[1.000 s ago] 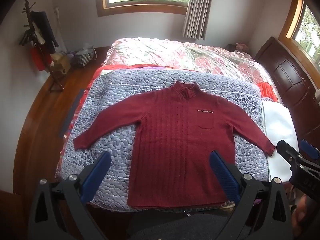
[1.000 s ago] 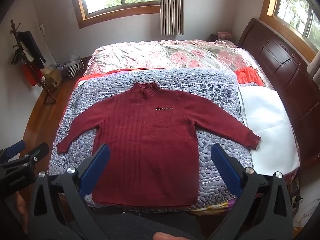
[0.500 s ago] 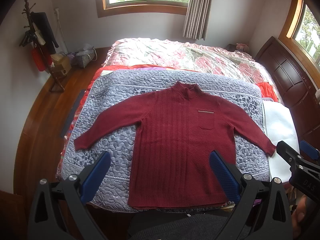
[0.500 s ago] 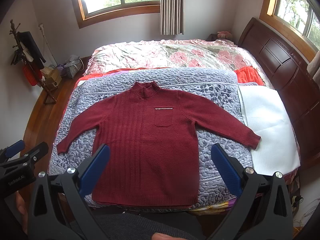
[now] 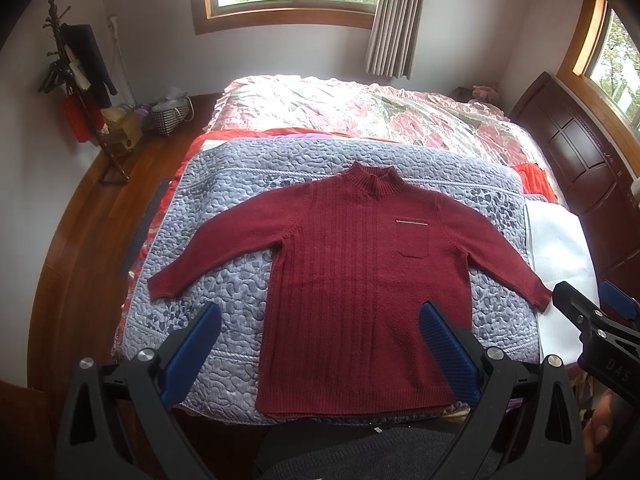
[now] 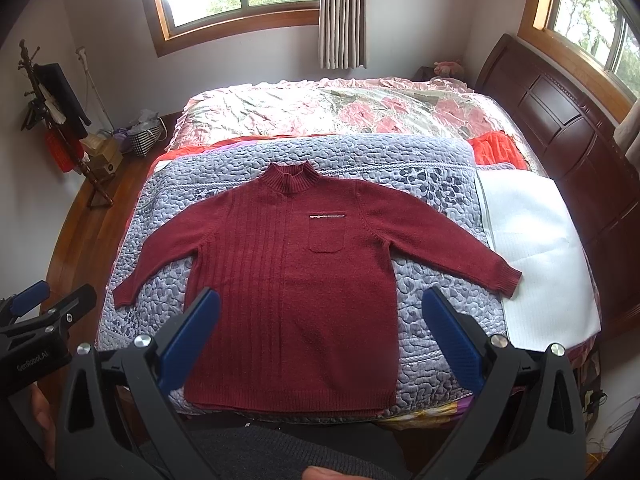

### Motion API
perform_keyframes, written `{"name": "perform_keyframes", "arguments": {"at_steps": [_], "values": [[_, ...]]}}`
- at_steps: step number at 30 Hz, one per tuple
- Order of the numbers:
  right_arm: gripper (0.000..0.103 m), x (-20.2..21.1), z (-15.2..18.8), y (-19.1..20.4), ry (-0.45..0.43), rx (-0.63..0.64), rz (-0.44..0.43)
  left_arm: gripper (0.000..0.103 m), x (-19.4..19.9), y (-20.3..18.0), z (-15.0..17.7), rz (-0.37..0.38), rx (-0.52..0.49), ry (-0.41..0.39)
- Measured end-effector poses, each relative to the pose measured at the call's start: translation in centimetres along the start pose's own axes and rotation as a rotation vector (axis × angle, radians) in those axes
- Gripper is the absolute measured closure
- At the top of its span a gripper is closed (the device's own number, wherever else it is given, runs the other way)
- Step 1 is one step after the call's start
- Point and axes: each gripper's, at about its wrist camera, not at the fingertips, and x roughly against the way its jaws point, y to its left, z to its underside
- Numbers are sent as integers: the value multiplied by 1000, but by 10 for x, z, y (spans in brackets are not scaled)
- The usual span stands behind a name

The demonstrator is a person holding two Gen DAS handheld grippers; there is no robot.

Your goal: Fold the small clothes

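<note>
While both tools hang above the near edge of the bed, the red sweater (image 5: 360, 280) lies flat and face up on the lavender quilt (image 5: 224, 208), collar toward the far window, hem at the near edge, and its 2 sleeves spread out and angled down to either side. A small chest pocket (image 6: 327, 232) with a pale trim strip sits on the sweater's front. The left gripper (image 5: 320, 344) has its blue-padded jaws spread wide with nothing between them, held in the air over the lower part of the sweater and not touching it. The right gripper (image 6: 322, 328) is likewise wide apart and empty, poised over the hem area without contact. One sleeve cuff reaches onto the white sheet (image 6: 536, 240) that lies just beside the quilt, near the dark wooden headboard (image 6: 560, 120). Beyond the quilt a floral bedspread (image 5: 360, 108) covers the rest of the bed, and a coat rack (image 5: 76, 80) stands on the wooden floor by the wall.
</note>
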Motion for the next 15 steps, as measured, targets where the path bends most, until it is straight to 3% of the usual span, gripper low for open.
{"name": "perform_keyframes", "arguments": {"at_steps": [15], "values": [[3,-1,-1,-1,2,-2,-1,4,-1,1,2,-2,1,-2]]}}
